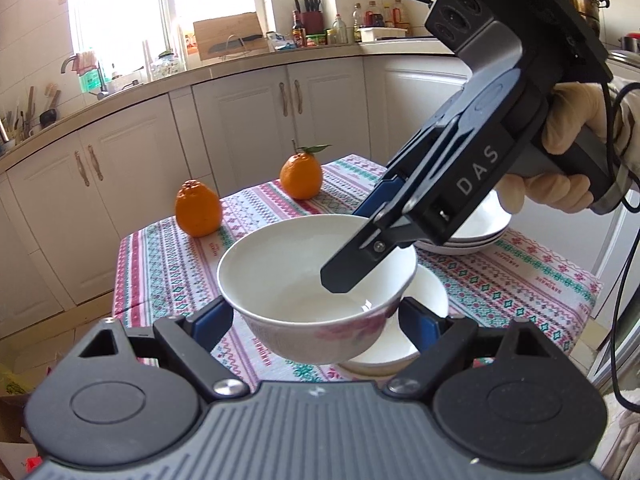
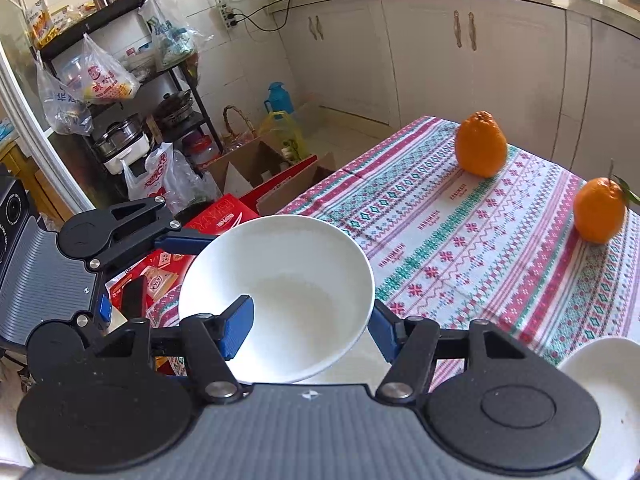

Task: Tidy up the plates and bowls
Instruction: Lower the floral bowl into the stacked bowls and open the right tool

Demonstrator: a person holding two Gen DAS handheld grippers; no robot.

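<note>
1. Right gripper (image 2: 310,330) clamped on the rim of an empty white ceramic bowl with pink flower print (image 1: 316,292), one blue pad (image 2: 238,332) inside, one outside.
2. Left gripper (image 1: 316,322) spread wide around that bowl's sides; contact unclear.
3. Bowl lifted above a white dish (image 1: 424,320) on the patterned tablecloth (image 2: 460,240).
4. Further right, stacked white plates (image 1: 476,236); beyond, two oranges (image 1: 199,209).

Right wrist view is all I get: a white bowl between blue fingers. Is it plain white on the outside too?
Observer: No. The bowl has a pink flower print on its outer wall.
Operator: Is anything under it?
Observer: Yes. A second white dish sits on the tablecloth just below. The right gripper holds the bowl tilted over it, and I can't tell if they touch.
</note>
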